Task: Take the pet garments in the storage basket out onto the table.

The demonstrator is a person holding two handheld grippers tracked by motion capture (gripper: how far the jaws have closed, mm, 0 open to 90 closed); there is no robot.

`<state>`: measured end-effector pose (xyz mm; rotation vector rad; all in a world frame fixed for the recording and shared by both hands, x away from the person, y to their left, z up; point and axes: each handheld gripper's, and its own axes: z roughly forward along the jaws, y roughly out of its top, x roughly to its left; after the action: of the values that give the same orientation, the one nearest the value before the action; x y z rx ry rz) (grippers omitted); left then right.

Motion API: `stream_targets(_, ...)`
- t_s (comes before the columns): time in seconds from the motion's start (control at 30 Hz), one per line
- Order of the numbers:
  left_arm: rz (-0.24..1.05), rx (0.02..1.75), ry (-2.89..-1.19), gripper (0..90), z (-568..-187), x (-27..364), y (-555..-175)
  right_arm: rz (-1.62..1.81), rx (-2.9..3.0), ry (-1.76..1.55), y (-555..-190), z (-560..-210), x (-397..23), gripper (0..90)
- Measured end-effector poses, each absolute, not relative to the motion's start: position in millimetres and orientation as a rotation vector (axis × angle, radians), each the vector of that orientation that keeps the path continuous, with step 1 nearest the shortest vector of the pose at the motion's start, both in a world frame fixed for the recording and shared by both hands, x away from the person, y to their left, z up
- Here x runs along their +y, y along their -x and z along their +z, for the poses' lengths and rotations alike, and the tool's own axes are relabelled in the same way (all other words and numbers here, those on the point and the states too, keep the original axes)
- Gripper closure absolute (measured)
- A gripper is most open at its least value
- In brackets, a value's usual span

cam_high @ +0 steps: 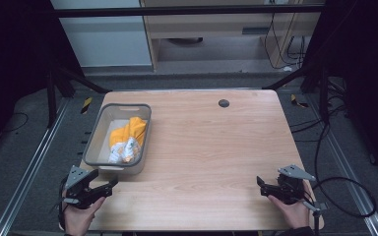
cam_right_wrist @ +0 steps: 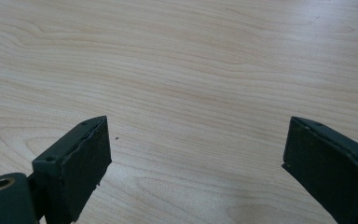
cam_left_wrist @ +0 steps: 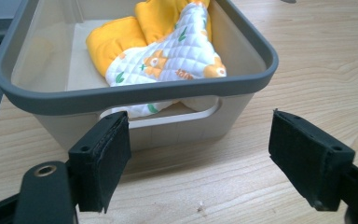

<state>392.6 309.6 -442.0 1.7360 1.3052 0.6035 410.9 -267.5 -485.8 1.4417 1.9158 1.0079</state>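
Grey bin at left of wooden desk, holding yellow-and-white quilted cloth. Left gripper just short of bin's near end, fingers spread, empty. Right gripper over bare desk, fingers spread, empty.

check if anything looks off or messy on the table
Nothing stands out. The grey bin sits upright at the table's left side with the yellow quilted cloth bunched inside it; both grippers are open and empty.
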Motion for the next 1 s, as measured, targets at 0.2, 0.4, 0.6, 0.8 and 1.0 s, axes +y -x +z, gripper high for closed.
stream_targets(0.2,0.585,1.294,-1.720,22.1,-433.3,310.7,-392.9,1.020,1.922,-1.432,-410.1,-485.2,-266.0,7.5)
stream_targets(0.4,0.586,1.285,-1.715,23.4,-424.7,311.1,-395.5,1.028,1.918,-1.426,-410.5,-485.4,-264.5,7.6)
stream_targets(0.6,0.600,1.268,-1.702,23.5,-414.1,312.9,-396.0,1.032,1.921,-1.421,-410.3,-485.2,-263.3,7.6)
stream_targets(0.8,0.598,1.269,-1.702,23.7,-409.3,316.6,-398.6,1.028,1.918,-1.418,-410.6,-484.7,-262.3,7.6)
stream_targets(1.0,0.599,1.268,-1.718,23.7,-402.4,316.1,-403.6,1.025,1.919,-1.414,-411.1,-484.3,-261.4,7.5)
